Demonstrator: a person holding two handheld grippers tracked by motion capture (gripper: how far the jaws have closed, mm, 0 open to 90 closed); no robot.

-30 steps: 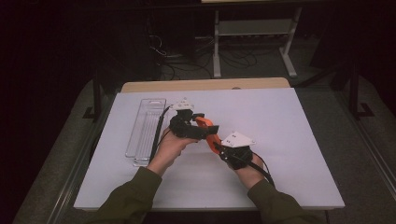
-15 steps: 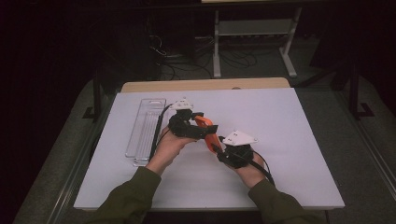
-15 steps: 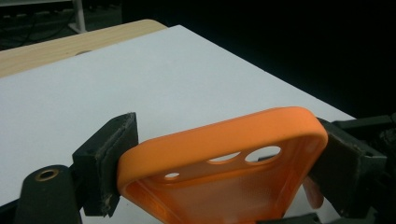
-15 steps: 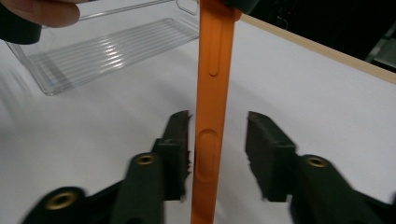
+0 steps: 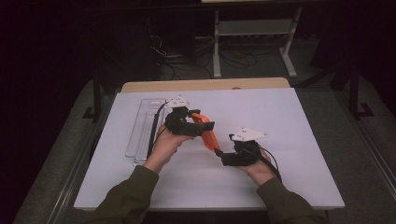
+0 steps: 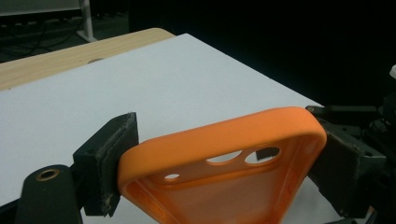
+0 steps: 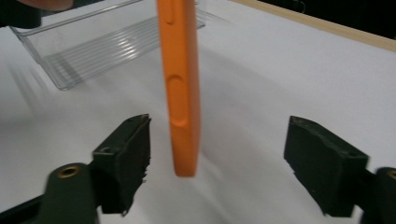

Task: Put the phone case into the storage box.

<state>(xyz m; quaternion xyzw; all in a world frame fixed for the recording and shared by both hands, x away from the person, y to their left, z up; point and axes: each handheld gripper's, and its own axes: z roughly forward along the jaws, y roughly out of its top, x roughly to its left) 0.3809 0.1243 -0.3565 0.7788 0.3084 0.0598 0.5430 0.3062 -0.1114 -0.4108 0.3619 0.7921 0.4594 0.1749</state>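
An orange phone case [image 5: 206, 131] hangs above the middle of the white table [image 5: 289, 116]. My left gripper [image 5: 200, 127] is shut on its camera-hole end, and in the left gripper view both pads [image 6: 108, 163] press the case [image 6: 224, 186] at its edges. My right gripper [image 5: 222, 154] is at the case's lower end. Its jaws have just been opening and now stand wide. In the right gripper view the case [image 7: 182, 84] hangs edge-on between the jaws of my right gripper [image 7: 223, 163], nearer the left one and touching neither.
A clear plastic tray [image 5: 141, 130] lies along the table's left side, also seen in the right gripper view as the clear plastic tray [image 7: 88, 51] behind the case. A wooden strip [image 5: 205, 85] borders the far edge. Metal stands and cables sit on the dark floor beyond.
The right gripper's jaws have parted and let go of the case's lower end. The left gripper keeps its hold, and neither hand has shifted much.
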